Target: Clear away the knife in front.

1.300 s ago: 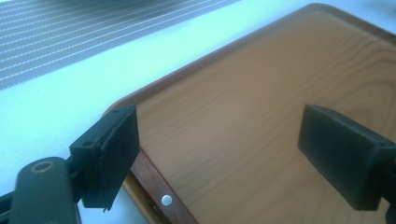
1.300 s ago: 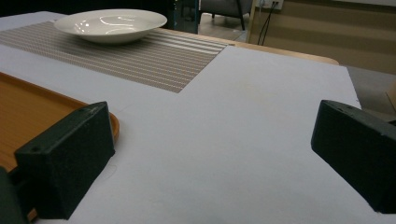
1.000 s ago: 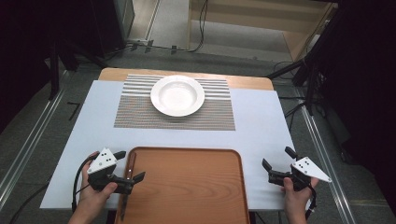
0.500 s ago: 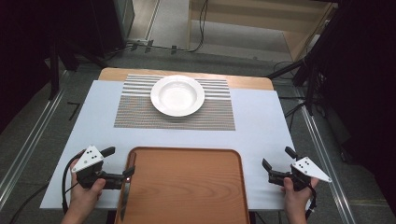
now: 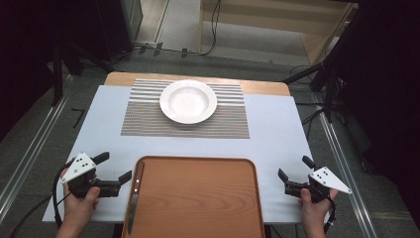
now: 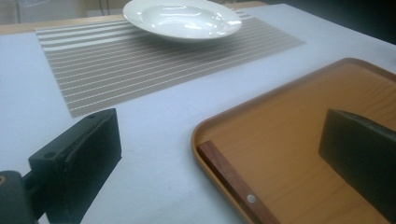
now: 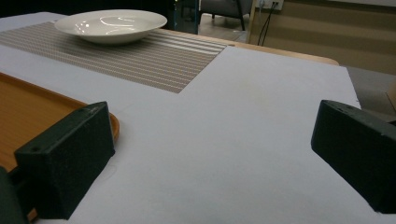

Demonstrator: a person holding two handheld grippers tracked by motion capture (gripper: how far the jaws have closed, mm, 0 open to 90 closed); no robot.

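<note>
A white plate (image 5: 188,101) sits on a striped placemat (image 5: 143,119); nearer, a knife (image 5: 133,197) lies along the wooden tray's (image 5: 198,198) left edge.

We see a white plate (image 5: 188,101) on a placemat (image 5: 148,121) striped in grey and white, laid over a pale blue-grey table cover (image 5: 277,134). Our tray (image 5: 198,198) is orange-brown wood grain, and the knife (image 5: 133,193) on it has a reddish-brown handle. Both grippers have black jaws and grey plates dotted black.
</note>
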